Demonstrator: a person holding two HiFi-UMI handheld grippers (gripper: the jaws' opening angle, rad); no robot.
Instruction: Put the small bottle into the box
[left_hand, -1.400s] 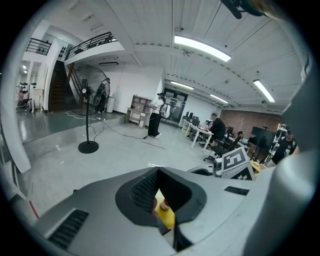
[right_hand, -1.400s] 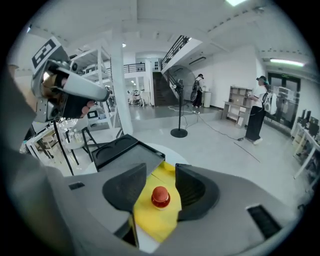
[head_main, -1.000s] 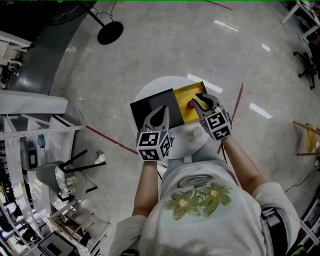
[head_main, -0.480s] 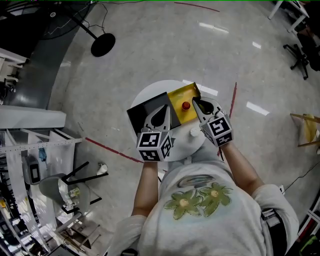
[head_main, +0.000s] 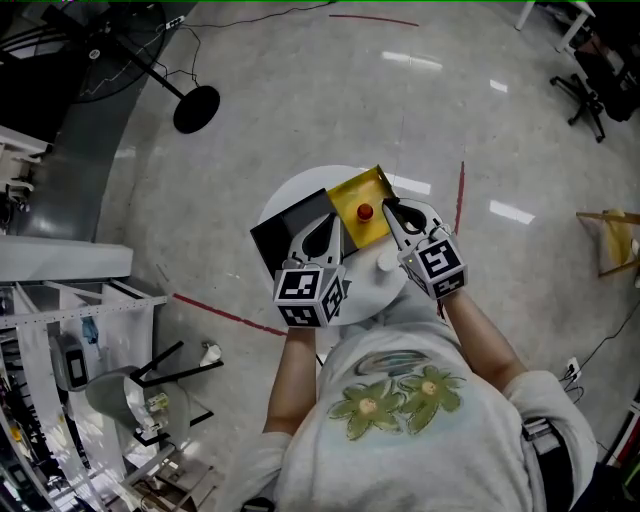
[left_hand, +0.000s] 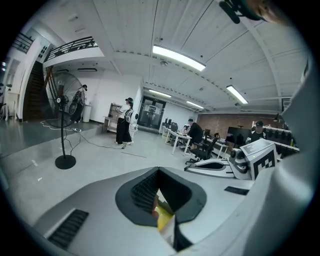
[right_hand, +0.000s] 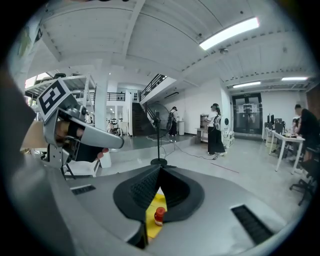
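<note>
**Q:** Entry one, the jaws?

**A:** Right gripper (head_main: 392, 210): jaws pressed together, nothing between the pads. Left gripper (head_main: 327, 220): jaws likewise together and empty. Only a sliver of yellow shows past their tips.

**Q:** Entry two, the task's thing?

**A:** Small bottle (head_main: 366, 212), red cap. It stands inside the box (head_main: 350, 192) on the yellow floor, touched by neither of my grippers.

**Q:** Bearing from the jaws?

**A:** From my right jaws it is just ahead and slightly to the left, near the tips. From my left jaws it is ahead and to the right, a little farther off. It lies between the two sets of tips, and my right hand is the nearer one.

**Q:** Long axis?

**A:** Upright. From above I see the cap almost end-on. In my right gripper view the cap sits over a pale body, straight along the line of the closed jaws.

**Q:** Surroundings?

**A:** A black lid (head_main: 285, 232) adjoins the box on the left. Both rest on the round white desk (head_main: 362, 300). A small white object (head_main: 384, 262) sits on the desk beside my right gripper, and I cannot tell what it is.

**Q:** Status?

**A:** I judge the placing done. If I regrasp, my right jaws must spread first, then go forward and down over the cap.
</note>
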